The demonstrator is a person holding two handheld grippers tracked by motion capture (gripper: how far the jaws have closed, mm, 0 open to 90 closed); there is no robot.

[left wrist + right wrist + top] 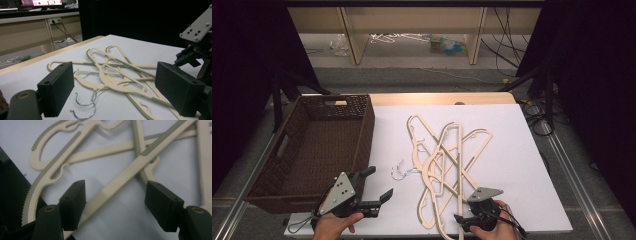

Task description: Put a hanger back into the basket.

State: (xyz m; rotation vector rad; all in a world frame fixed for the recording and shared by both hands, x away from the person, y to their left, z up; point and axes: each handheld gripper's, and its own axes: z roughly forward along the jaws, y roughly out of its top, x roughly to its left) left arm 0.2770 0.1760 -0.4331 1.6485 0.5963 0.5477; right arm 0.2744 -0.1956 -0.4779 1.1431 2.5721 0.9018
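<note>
Several cream plastic hangers (447, 160) with grey ribbed strips lie tangled on the white table cover (522, 165). Their metal hooks (398, 170) point toward the left. My left gripper (379, 185) is open just left of the pile, near the front edge. In the left gripper view its jaws stand wide apart, low over the cover, facing the hangers (112, 75) and hooks (85, 105). My right gripper (464, 219) is open at the pile's near end. In the right gripper view one hanger arm (120, 182) runs between the jaws of the right gripper (117, 200), close to the left one.
A brown wicker basket (312, 145) with nothing in it stands at the table's left side, right beside my left gripper. The white cover has bare room on its right. Beyond the table are wooden shelving, cables and clutter on the floor.
</note>
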